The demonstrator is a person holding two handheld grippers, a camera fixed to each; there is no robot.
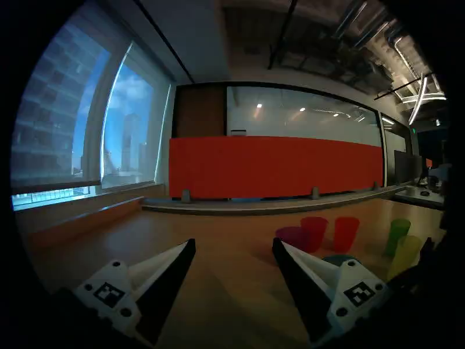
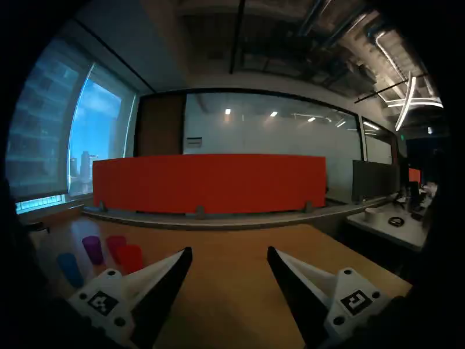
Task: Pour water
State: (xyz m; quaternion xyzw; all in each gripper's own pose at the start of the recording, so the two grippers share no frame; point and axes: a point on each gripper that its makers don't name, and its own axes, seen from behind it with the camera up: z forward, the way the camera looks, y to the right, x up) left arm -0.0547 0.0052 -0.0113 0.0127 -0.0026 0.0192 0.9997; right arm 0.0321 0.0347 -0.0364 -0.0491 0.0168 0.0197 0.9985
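Note:
Several coloured plastic cups stand on the wooden table (image 1: 232, 291). In the left gripper view a purple cup (image 1: 292, 235), a red cup (image 1: 315, 231), an orange-red cup (image 1: 346, 232), a green cup (image 1: 399, 231) and a yellow-green cup (image 1: 407, 253) sit ahead to the right; a teal cup (image 1: 337, 259) peeks out behind the right finger. My left gripper (image 1: 233, 241) is open, short of them, holding nothing. In the right gripper view a blue cup (image 2: 70, 269), the purple cup (image 2: 92, 249) and two red cups (image 2: 129, 257) stand far left. My right gripper (image 2: 229, 249) is open over bare table.
A long red partition (image 1: 273, 166) runs along the table's far edge, with a glass wall behind it. Big windows (image 1: 75, 139) lie to the left. To the right stands another desk (image 2: 389, 224) with a dark monitor (image 2: 372, 180) and small items.

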